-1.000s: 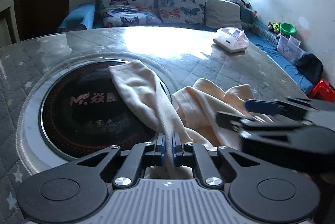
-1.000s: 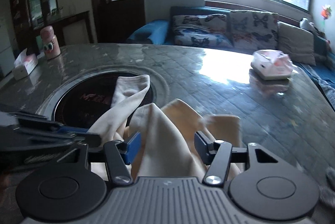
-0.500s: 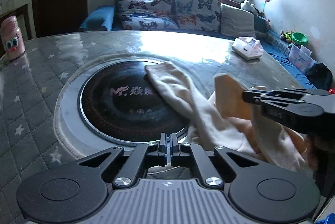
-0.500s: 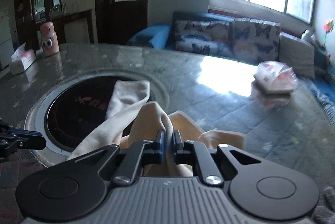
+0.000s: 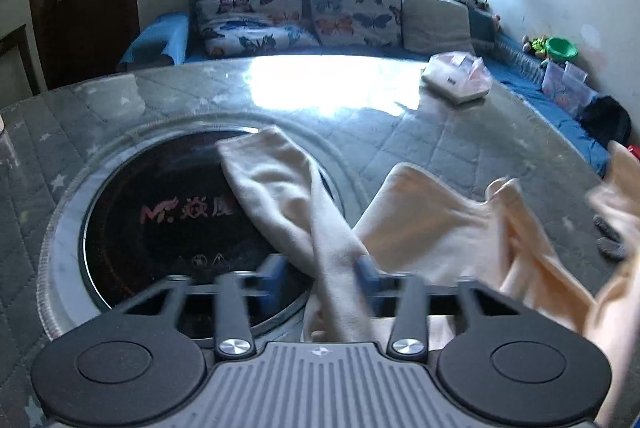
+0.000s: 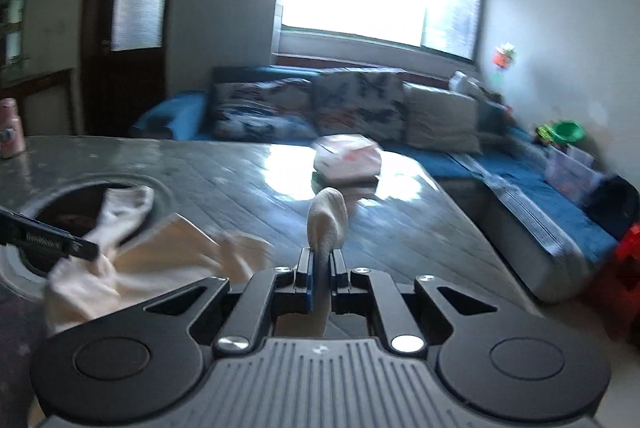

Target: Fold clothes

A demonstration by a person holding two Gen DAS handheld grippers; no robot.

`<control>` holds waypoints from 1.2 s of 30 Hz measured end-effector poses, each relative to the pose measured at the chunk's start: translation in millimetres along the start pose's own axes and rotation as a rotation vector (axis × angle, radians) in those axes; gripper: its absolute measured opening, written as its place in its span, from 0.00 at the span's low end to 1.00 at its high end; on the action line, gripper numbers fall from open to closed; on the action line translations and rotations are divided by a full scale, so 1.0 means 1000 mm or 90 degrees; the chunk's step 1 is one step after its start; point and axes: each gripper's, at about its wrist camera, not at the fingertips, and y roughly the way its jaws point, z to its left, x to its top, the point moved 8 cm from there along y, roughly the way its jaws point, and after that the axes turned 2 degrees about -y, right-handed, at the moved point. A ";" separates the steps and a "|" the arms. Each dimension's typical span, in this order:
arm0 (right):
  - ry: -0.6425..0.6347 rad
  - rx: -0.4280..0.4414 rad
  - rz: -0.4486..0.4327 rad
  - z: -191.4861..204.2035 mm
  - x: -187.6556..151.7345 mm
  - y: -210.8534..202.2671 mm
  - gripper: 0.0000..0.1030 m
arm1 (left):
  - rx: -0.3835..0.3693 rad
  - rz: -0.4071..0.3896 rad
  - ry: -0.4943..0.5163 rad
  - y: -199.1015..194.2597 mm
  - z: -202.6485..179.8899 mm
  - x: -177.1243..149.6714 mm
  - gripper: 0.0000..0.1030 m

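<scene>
A cream, pale-peach garment [image 5: 432,228] lies crumpled at the near side of the table. One long sleeve [image 5: 276,175] stretches over the black round hotplate [image 5: 168,211] set into the tabletop. My left gripper [image 5: 320,276] is open, and the sleeve runs between its blue pads [image 5: 272,274]. My right gripper [image 6: 320,262] is shut on a fold of the garment [image 6: 326,218], which sticks up above the fingertips. From there the cloth hangs back to the heap [image 6: 160,260]. The left gripper [image 6: 52,242] shows at the left of the right wrist view.
The table has a grey quilted cover [image 5: 460,147] under a shiny top. A white tissue pack [image 5: 456,81] sits at its far right. A pink bottle [image 6: 10,127] stands far left. Behind are a blue sofa with butterfly cushions [image 5: 300,15] and a door.
The left gripper was shut on the sleeve and has now opened. The right gripper closed on a fold of the garment, then lifted it and swung to the right.
</scene>
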 end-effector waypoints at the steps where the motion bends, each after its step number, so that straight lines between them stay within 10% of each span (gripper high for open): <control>1: 0.000 -0.009 0.014 -0.005 -0.006 0.001 0.07 | 0.001 0.006 -0.001 0.005 0.000 0.000 0.11; 8: -0.014 -0.033 0.072 -0.015 -0.030 0.012 0.18 | 0.022 -0.025 -0.027 -0.025 0.025 -0.015 0.05; 22: -0.080 0.153 0.102 0.091 -0.027 0.062 0.34 | 0.113 0.009 -0.093 -0.104 0.106 -0.089 0.05; 25: -0.089 0.165 0.110 0.102 -0.026 0.071 0.34 | 0.118 0.017 -0.086 -0.116 0.116 -0.092 0.18; 28: -0.085 0.178 0.110 0.110 -0.023 0.074 0.34 | 0.116 -0.011 -0.065 -0.126 0.112 -0.076 0.41; 36: -0.096 0.194 0.114 0.126 -0.020 0.086 0.34 | 0.005 -0.056 0.021 -0.090 0.059 -0.020 0.39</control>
